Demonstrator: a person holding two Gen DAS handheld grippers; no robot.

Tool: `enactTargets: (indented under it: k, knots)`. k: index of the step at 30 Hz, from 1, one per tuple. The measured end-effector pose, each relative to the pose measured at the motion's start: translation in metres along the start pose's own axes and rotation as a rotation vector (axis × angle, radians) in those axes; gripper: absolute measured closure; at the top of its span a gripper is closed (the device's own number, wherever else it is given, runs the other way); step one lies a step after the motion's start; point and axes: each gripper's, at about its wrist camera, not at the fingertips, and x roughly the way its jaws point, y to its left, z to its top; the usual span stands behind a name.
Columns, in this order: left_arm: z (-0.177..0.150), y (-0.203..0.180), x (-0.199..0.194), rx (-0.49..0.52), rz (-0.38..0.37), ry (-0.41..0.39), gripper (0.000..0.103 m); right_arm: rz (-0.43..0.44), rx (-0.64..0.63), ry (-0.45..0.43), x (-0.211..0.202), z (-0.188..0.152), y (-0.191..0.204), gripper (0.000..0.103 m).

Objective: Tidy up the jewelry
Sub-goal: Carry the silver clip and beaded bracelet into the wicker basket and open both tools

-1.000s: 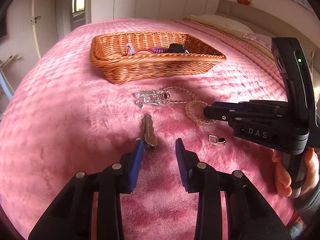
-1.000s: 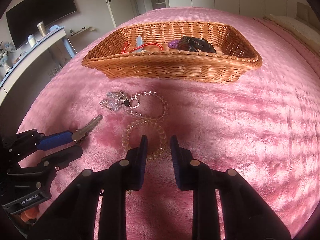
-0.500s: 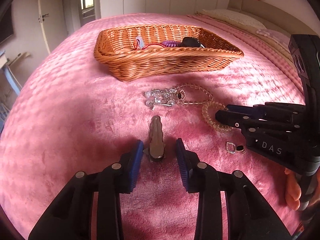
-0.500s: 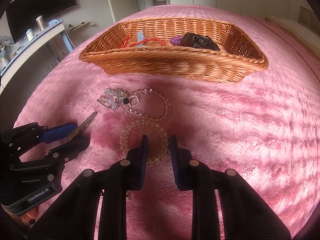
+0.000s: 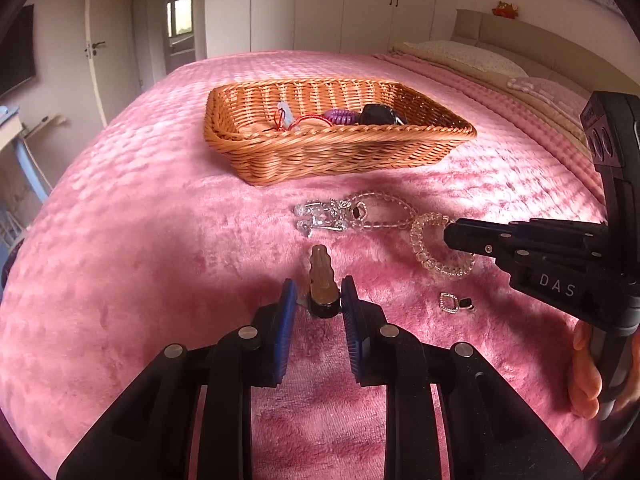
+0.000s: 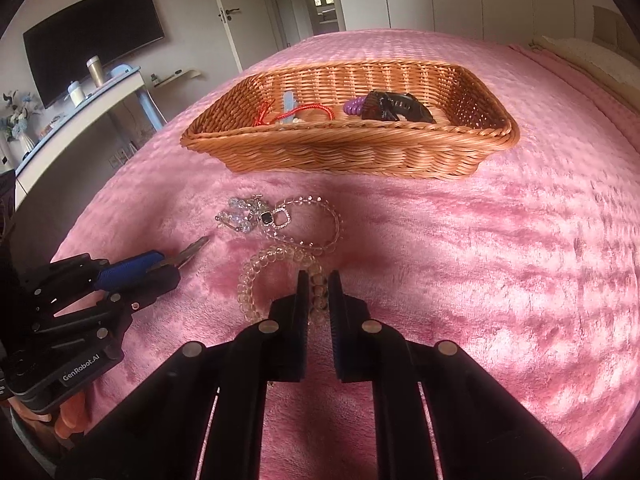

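Left black plastic two-finger gripper point(image 5: 316, 300): angular linkage arms, round silver pivot screws, ribbed blue pads; side view shows white "GenRobot.AI" lettering. Right black plastic two-finger gripper point(image 6: 318, 290): same build, silver screws, blue pads, white "DAS" lettering on side. Bare hand point(image 5: 588, 376) wraps its black handle.

A pink plush bed point(image 5: 152, 240) carries a wicker basket point(image 5: 320, 156) at twelve o'clock; crystal jewelry point(image 5: 332, 216), a clear coil band point(image 5: 424, 248), a metal clip point(image 5: 321, 276) and a small pendant point(image 5: 456, 303) lie nearer.
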Motion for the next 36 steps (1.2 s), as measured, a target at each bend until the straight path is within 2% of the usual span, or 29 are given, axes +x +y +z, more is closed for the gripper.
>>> enactTargets:
  k: [8, 12, 16, 21, 28, 31, 36]
  knots:
    - [0.002, 0.006, -0.018, -0.036, -0.050, -0.077, 0.082, 0.064, 0.021, -0.136, -0.032, 0.000, -0.006, 0.095]
    - [0.009, 0.008, -0.035, -0.066, -0.092, -0.134, 0.082, 0.075, 0.039, -0.173, -0.046, 0.009, -0.008, 0.095]
    - [0.029, 0.007, -0.053, -0.080, -0.082, -0.183, 0.082, 0.052, 0.013, -0.202, -0.060, 0.038, -0.007, 0.095]
    - [0.080, 0.012, -0.062, -0.093, -0.058, -0.236, 0.082, 0.016, -0.018, -0.217, -0.053, 0.091, -0.010, 0.095]
    - [0.141, 0.025, -0.013, -0.120, -0.028, -0.243, 0.081, -0.039, -0.022, -0.162, 0.004, 0.155, -0.017, 0.095]
    - [0.153, 0.033, 0.019, -0.140, -0.018, -0.220, 0.081, -0.076, -0.002, -0.097, 0.033, 0.173, -0.023, 0.095]
    - [0.161, 0.048, 0.058, -0.183, -0.041, -0.174, 0.081, -0.082, 0.012, 0.007, 0.078, 0.185, -0.030, 0.095]
